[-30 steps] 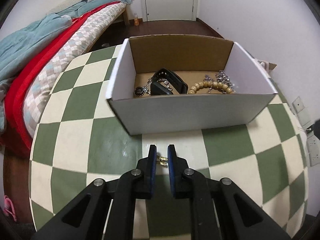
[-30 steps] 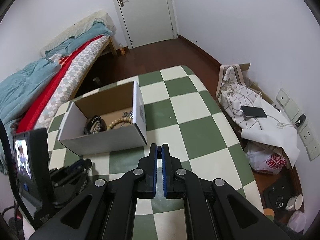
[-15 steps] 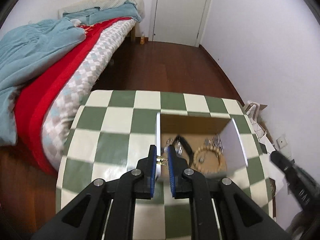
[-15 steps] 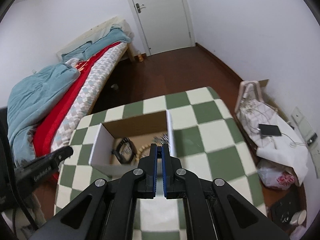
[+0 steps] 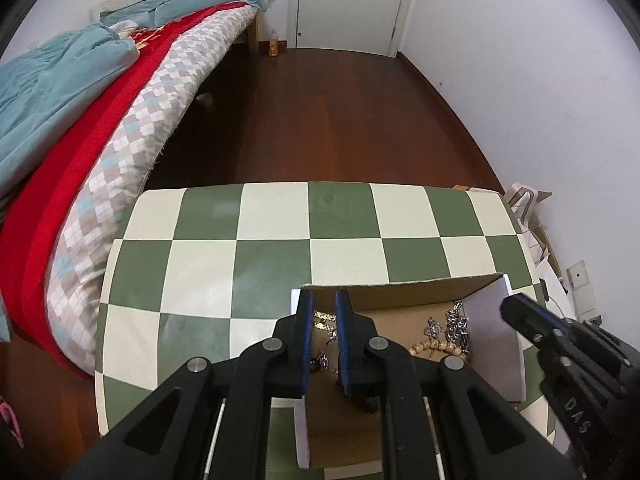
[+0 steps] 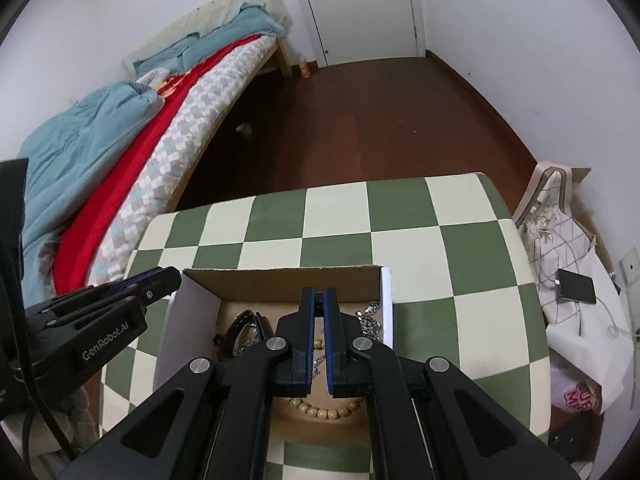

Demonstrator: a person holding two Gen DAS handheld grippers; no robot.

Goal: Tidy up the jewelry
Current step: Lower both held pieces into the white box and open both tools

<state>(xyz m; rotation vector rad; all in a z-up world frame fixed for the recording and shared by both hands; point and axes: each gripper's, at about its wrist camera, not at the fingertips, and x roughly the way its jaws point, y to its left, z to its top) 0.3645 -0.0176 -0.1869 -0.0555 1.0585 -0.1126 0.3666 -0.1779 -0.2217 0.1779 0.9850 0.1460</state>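
A white cardboard box [image 5: 404, 286] sits on the green-and-cream checked table [image 5: 240, 264]. It holds a wooden bead bracelet [image 5: 434, 347], silver chains [image 5: 454, 322] and a black strap [image 6: 240, 322]. My left gripper [image 5: 321, 300] is shut on a small gold jewelry piece [image 5: 323, 320] and holds it over the box's left end. My right gripper [image 6: 319, 298] is shut with nothing seen between its fingers, above the box [image 6: 280, 276] and the bead bracelet [image 6: 324, 412]. The right gripper also shows in the left wrist view [image 5: 520, 312].
A bed with red and teal bedding [image 5: 80, 92] stands left of the table. Dark wooden floor [image 5: 320, 112] lies beyond the table, with a white door [image 5: 348, 0] at the back. Bags and a phone [image 6: 574, 286] lie to the right by the wall.
Both grippers rose from the table and moved over the box. My left gripper carried the gold piece from in front of the box to above its left end.
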